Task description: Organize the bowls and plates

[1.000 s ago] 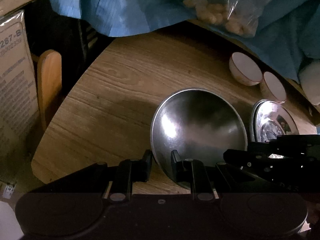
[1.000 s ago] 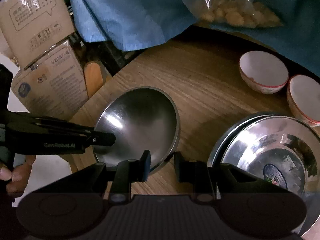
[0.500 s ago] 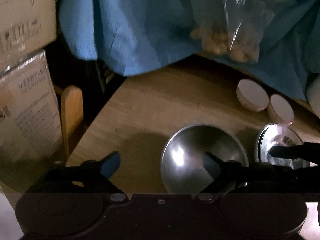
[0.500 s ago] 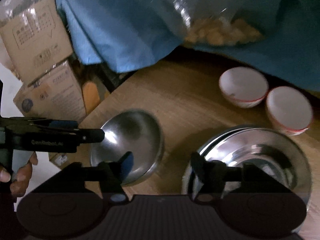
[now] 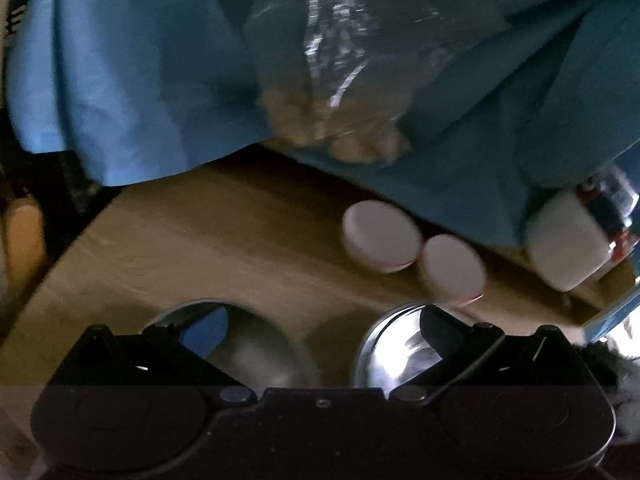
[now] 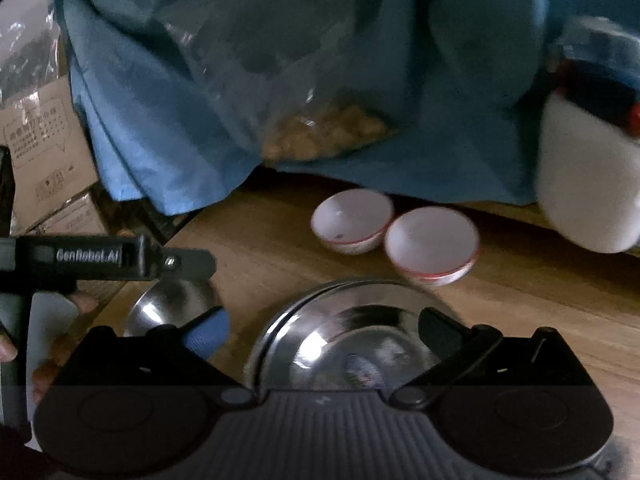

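Note:
A single steel bowl (image 5: 256, 344) (image 6: 172, 304) rests on the wooden table (image 5: 200, 232), left of a stack of steel dishes (image 5: 392, 356) (image 6: 352, 320). Two white bowls with red rims (image 6: 352, 216) (image 6: 432, 240) sit side by side behind the stack. My left gripper (image 5: 320, 328) hangs above and short of the single bowl, jaws opening wide, nothing held between them. My right gripper (image 6: 322, 330) hovers over the stack's near side, jaws also opening, pads touching nothing. In the right wrist view the left gripper (image 6: 180, 262) reaches in from the left above the single bowl.
Blue cloth (image 6: 400, 140) drapes over the table's far side, with a clear bag of pale lumps (image 6: 328, 136) on it. A white container (image 6: 588, 188) stands at the right. Cardboard boxes (image 6: 40, 148) stand off the table's left edge. A hand (image 6: 80, 304) holds the left tool.
Both grippers were shut on the steel bowl's near rim; they let go, opened wide, and drew back and up. The views have swung right toward the stack and white bowls.

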Available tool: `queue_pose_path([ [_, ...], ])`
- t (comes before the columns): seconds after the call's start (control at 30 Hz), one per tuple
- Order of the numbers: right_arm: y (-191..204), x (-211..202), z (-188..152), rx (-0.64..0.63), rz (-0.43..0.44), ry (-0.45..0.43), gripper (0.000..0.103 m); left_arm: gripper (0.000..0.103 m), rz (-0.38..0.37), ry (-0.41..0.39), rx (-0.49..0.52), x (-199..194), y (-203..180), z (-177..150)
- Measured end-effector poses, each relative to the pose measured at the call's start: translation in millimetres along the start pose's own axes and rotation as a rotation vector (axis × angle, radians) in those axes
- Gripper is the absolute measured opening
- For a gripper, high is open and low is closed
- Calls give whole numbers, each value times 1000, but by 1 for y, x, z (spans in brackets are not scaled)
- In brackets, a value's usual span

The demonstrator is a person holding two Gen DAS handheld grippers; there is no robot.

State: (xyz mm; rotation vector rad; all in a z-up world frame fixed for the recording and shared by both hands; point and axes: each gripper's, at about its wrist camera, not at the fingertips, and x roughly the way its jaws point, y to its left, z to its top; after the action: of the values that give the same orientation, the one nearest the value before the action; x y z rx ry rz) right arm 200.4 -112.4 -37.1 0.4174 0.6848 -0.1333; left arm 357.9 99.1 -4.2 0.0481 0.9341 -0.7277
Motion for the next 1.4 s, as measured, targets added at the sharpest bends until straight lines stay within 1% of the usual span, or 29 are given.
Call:
queue_pose_path([
  [0.07, -8, -5, -3, 20, 0, -21, 103, 102, -24, -8, 9, 0, -9, 5],
  [0.17, -18, -5, -7, 73, 8, -44, 103, 102, -26, -13, 71, -1, -16, 13],
  [0.3, -20, -1, -7, 122, 13, -52, 103, 102, -43, -4, 117, 6, -11, 31],
  [0.37, -19, 2, -6, 142, 7, -64, 103, 102, -59, 14, 141, 16, -5, 41],
  [0.53, -13, 22, -3, 265, -33, -75, 103, 102, -96, 66, 283, 44, 10, 67],
  [0.63, -7, 35, 0, 334, -78, -84, 103, 102, -134, 101, 342, 64, 22, 82],
  [0.77, 6, 52, 10, 390, -131, -108, 103, 102, -189, 143, 401, 98, 35, 98],
  [0.83, 11, 60, 16, 421, -157, -122, 102, 102, -215, 155, 409, 114, 40, 105],
  [0.97, 15, 77, 32, 515, -194, -137, 90, 102, -255, 184, 388, 138, 45, 110],
  [1.07, 17, 83, 37, 561, -212, -140, 89, 101, -288, 190, 386, 147, 44, 108],
  [1.13, 19, 89, 41, 576, -228, -127, 84, 100, -283, 194, 384, 155, 45, 107],
  [1.3, 19, 96, 47, 586, -278, -114, 78, 97, -296, 216, 379, 164, 49, 105],
  [1.4, 17, 102, 49, 583, -315, -84, 70, 87, -288, 222, 382, 168, 47, 105],
])
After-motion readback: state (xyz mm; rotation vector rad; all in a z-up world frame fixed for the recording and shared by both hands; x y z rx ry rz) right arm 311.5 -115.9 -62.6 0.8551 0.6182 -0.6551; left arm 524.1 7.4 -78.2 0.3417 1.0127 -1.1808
